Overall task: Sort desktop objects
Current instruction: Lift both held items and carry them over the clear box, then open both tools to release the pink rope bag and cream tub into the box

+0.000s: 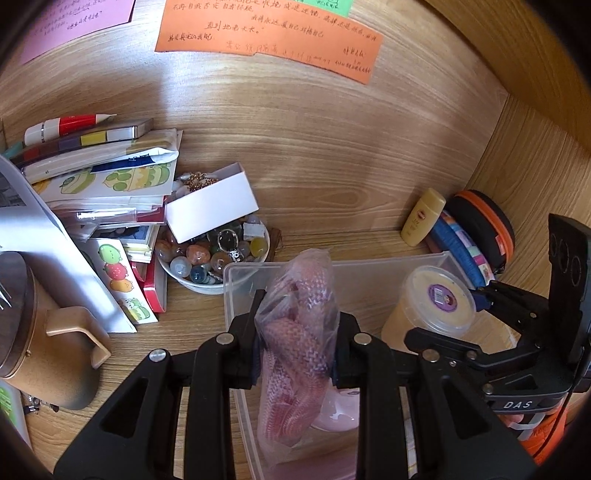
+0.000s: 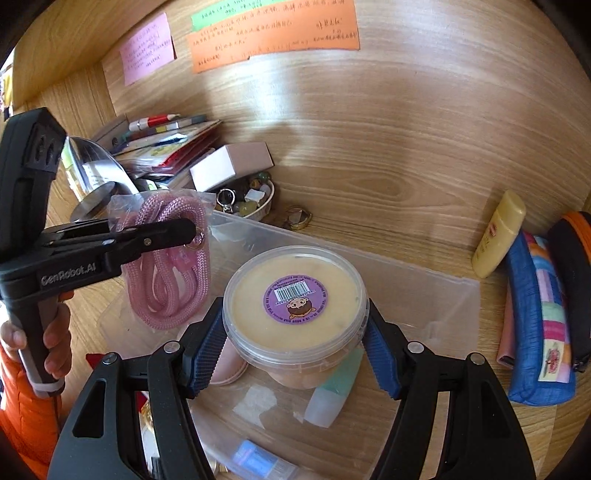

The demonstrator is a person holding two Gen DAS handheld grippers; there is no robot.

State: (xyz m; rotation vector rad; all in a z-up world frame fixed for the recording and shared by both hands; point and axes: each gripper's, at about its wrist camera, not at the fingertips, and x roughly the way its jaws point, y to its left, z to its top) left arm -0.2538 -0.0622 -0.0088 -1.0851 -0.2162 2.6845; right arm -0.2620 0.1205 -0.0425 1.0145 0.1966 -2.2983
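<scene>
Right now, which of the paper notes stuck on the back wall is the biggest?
The orange note, the wide strip with several lines of handwriting. The pink note to its left is far smaller, and the green note above shows only a thin strip.
</scene>
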